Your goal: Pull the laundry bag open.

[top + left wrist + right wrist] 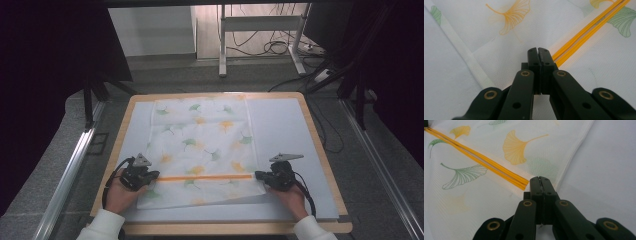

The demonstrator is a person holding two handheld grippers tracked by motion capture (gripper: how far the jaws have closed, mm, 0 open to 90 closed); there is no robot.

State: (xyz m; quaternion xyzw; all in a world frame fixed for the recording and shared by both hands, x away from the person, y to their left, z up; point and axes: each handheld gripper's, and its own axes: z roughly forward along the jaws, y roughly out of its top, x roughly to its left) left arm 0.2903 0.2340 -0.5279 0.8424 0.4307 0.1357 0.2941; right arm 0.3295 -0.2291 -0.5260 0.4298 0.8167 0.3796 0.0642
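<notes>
Pinching one cloth (202, 145), two grippers: left gripper (151, 176), right gripper (259, 175), jaws closed.

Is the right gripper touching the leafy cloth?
Touching. In the right gripper view, the shut right gripper pinches the cloth at its edge, beside the end of the orange stripe.

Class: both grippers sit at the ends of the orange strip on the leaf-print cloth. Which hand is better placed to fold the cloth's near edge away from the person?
Neither clearly. The left gripper and right gripper sit shut at opposite ends of the orange strip on the cloth, mirror-placed; probably both should lift together.
</notes>
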